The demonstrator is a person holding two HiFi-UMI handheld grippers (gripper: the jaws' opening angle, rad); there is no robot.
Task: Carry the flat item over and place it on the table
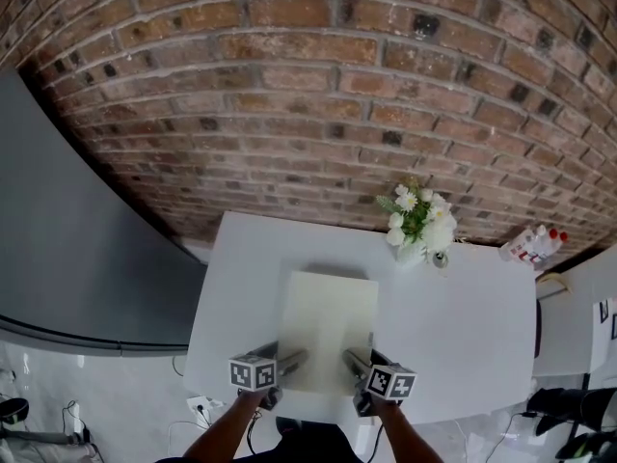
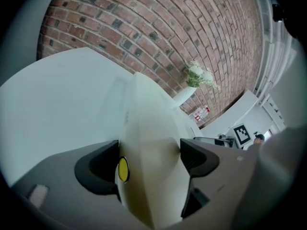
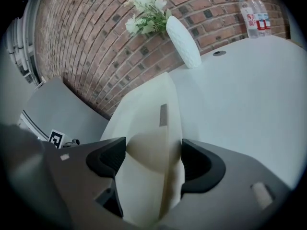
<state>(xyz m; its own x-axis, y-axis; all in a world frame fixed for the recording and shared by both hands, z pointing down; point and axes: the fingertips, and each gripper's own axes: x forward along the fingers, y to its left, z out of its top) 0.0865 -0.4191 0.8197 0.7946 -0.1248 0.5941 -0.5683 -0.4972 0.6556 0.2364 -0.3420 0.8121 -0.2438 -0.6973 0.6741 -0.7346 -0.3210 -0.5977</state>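
**Head view with both gripper views.** No brand or writing can be read. The bottles at the far right corner of the table carry red labels, but the print is too small. The only other patterns are the black-and-white square markers on the cubes.

The sheet (pale cream, rectangular) is shown over the middle of the white table. Its long sides run away from the person toward the brick wall. A small grey strip without legible print is seen on its face.

The sheet's near edge is gripped at two places. The left gripper is clamped near the left corner, and the right gripper near the right corner. In each gripper view the sheet is seen pinched between the jaws and bowed by the pinch. A yellow dot is set in one jaw of the left gripper.

A thin shadow is cast along the sheet's far edge. Whether the sheet rests on the tabletop cannot be told. A white vase of white flowers is placed beyond the far right corner of the sheet, apart from it.
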